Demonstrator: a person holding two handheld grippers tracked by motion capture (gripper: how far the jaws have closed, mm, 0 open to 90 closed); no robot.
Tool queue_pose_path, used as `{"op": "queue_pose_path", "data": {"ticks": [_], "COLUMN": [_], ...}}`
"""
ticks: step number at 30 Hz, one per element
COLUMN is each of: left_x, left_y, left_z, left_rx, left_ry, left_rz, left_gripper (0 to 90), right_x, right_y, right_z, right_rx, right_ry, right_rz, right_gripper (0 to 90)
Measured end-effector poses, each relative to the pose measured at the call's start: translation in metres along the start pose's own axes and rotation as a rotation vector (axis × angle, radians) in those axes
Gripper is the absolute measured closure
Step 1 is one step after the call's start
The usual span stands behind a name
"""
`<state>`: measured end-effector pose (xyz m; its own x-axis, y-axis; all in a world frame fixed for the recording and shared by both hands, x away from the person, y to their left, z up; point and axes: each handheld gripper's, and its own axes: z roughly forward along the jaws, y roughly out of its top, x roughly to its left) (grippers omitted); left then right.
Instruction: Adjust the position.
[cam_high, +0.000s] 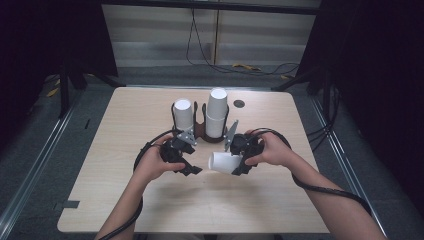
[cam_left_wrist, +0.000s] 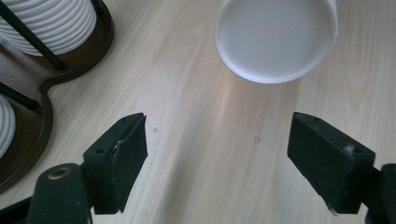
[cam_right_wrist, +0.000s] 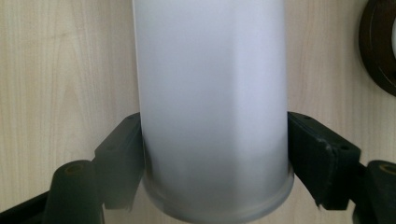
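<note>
While the right tool (cam_high: 239, 161) clamps the white paper cup (cam_high: 225, 162) near its rim, holding it on its side just above the table (cam_high: 125, 200), the left tool (cam_high: 187, 159) faces the cup's base, jaws wide and empty. Light and thin-walled, the cup likely dents under a hard squeeze, so the stiffer rolled rim or base seems the safest hold.

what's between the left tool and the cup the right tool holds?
Nothing: in the left gripper view, bare tabletop lies between the open left tool and the white cup. The right tool is clamped on that cup.
</note>
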<state>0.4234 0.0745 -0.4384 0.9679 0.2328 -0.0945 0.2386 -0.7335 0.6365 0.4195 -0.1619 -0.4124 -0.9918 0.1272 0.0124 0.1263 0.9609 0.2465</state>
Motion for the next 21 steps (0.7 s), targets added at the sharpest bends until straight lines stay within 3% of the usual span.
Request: {"op": "queue_pose_path", "data": {"ticks": [4,13,21], "left_x": [-0.0015,-0.0026,-0.0019], "left_y": [0.0001,0.0018,0.0012], "left_z": [0.0003,0.0027,0.0062], "left_rx": [-0.018,0.000,-0.021], "left_ry": [-0.006,-0.021,-0.035], "left_rz": [-0.019,-0.002,-0.014], "left_gripper": [19.9,20.1,20.3], "right_x": [0.0007,0.0011,0.0004], "right_y": [0.0029,0.0066,0.0093], "right_z": [-0.0001,0.0015,0.0028], "right_rx": [-0.002,0.003,0.007], "right_ry": [0.002,0.008,0.018], "right_rz": [-0.005,-0.016,-0.022], "right_gripper": [24.5,24.5,24.4]}}
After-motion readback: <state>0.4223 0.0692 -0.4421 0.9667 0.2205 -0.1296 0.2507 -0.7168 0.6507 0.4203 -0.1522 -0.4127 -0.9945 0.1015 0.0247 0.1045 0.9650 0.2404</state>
